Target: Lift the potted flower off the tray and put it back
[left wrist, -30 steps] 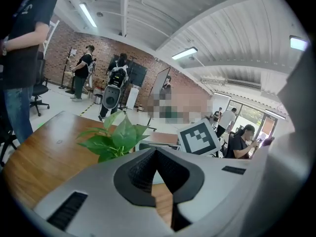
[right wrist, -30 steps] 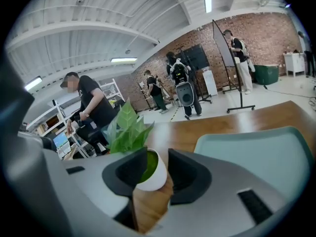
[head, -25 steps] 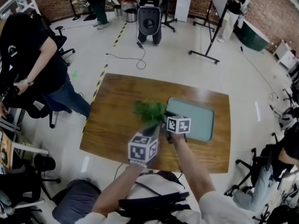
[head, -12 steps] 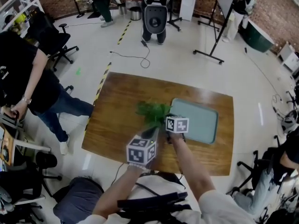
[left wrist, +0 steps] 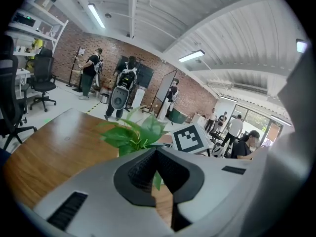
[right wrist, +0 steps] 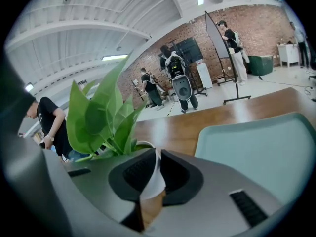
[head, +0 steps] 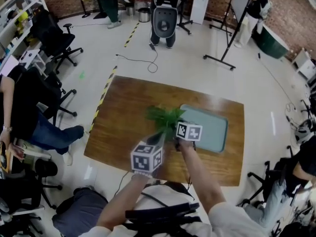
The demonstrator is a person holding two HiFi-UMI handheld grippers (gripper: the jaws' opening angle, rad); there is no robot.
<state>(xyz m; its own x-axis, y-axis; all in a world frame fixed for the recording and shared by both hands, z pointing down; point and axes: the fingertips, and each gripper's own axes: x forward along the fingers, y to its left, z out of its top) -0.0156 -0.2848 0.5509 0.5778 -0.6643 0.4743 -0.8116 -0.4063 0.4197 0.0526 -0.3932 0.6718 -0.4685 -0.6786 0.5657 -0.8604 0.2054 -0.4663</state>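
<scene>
We note that the right gripper [right wrist: 156,158] has just closed its fingers on the rim of the pot [right wrist: 154,181], which stands on the table [head: 123,117] beside the tray [right wrist: 256,152], probably ready for return, while the left gripper [left wrist: 157,154] holds its fingers together, empty.

table [head: 123,115]: glossy wood | tray [head: 213,128]: matt plastic | pot [right wrist: 154,181]: smooth white

Showing plant [head: 163,116] on table [head: 123,112], just left of tray [head: 212,127]; tray lying toward table's right; left gripper [left wrist: 158,152], right gripper [right wrist: 155,157] sitting before plant.
</scene>
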